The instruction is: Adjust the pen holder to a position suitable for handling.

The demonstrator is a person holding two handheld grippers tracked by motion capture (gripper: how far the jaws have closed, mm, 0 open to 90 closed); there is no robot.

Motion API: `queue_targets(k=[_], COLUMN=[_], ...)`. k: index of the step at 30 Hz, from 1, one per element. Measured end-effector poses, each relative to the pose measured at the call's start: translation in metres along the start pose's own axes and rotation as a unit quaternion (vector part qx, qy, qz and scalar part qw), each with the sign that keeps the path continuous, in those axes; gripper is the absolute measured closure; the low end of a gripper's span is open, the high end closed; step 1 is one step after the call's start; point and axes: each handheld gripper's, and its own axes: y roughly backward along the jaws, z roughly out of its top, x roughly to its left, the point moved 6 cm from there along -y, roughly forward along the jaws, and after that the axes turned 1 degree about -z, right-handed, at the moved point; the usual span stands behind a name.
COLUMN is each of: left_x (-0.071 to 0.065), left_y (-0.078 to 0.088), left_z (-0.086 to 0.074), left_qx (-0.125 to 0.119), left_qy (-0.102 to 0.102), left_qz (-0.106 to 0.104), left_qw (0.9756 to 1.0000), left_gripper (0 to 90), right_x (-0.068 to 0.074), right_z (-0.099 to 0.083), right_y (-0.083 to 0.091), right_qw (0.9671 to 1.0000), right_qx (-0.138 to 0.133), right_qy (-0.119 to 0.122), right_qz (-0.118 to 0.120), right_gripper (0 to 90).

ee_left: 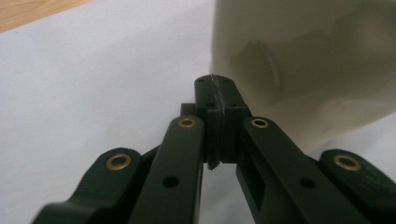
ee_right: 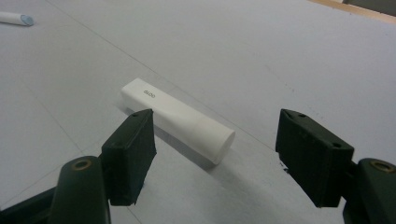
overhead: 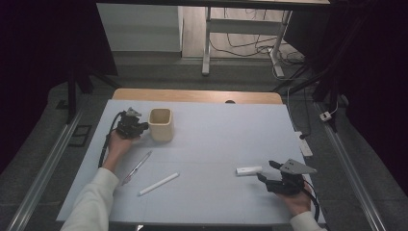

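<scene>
A cream square cup (overhead: 160, 124) stands at the back left of the pale blue mat (overhead: 216, 130). My left gripper (overhead: 143, 128) rests just left of it, jaws pressed together with nothing visibly between them. In the left gripper view the shut tips (ee_left: 215, 85) nearly touch the cup's wall (ee_left: 303, 60). A white glue stick (overhead: 248, 170) lies at the front right. My right gripper (overhead: 266, 170) is open and low beside it. In the right gripper view the glue stick (ee_right: 177, 119) lies just ahead of the gap of the right gripper (ee_right: 215, 119), angled across it and untouched.
A white marker (overhead: 159, 184) lies at the front middle of the mat, also seen far off as the marker (ee_right: 16, 18). A thin clear pen (overhead: 137, 167) rests beside the left forearm. A wooden table edge (overhead: 197, 95) runs behind the mat.
</scene>
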Motion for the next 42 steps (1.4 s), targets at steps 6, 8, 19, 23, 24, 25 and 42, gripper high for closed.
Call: queue_targets(k=[6, 8, 19, 23, 24, 25, 42], left_x=[0.0, 0.0, -0.001, -0.002, -0.003, -0.003, -0.019], left_y=[-0.002, -0.003, -0.004, -0.005, -0.006, -0.006, -0.012], left_z=[-0.001, -0.001, -0.001, 0.0, 0.0, 0.0, 0.009], left_qx=[0.005, 0.009, 0.012, 0.009, 0.009, 0.01, 0.009], left_qy=[0.002, 0.001, 0.004, 0.005, 0.004, 0.003, -0.016], left_qz=[0.002, 0.005, 0.012, 0.009, 0.006, 0.005, -0.006], left_qw=[1.0, 0.9999, 0.9998, 0.9999, 0.9999, 0.9999, 0.9998], left_gripper=[88.8, 88.9, 88.9, 88.9, 88.9, 88.9, 88.9], right_x=[0.0, 0.0, 0.0, 0.0, 0.0, 0.0, -0.001], right_z=[0.0, 0.0, 0.0, 0.0, 0.0, 0.0, -0.001], right_y=[0.0, 0.0, -0.002, -0.002, -0.002, -0.002, -0.003], right_qw=[1.0, 1.0, 1.0, 1.0, 1.0, 1.0, 1.0], right_qx=[0.0, 0.001, 0.0, 0.001, 0.0, 0.0, 0.005], right_qy=[0.001, 0.001, -0.001, -0.001, -0.001, -0.001, 0.002], right_qz=[0.0, -0.001, 0.001, 0.001, 0.001, 0.001, -0.001], right_gripper=[28.3, 28.3, 28.5, 28.5, 28.4, 28.4, 28.4])
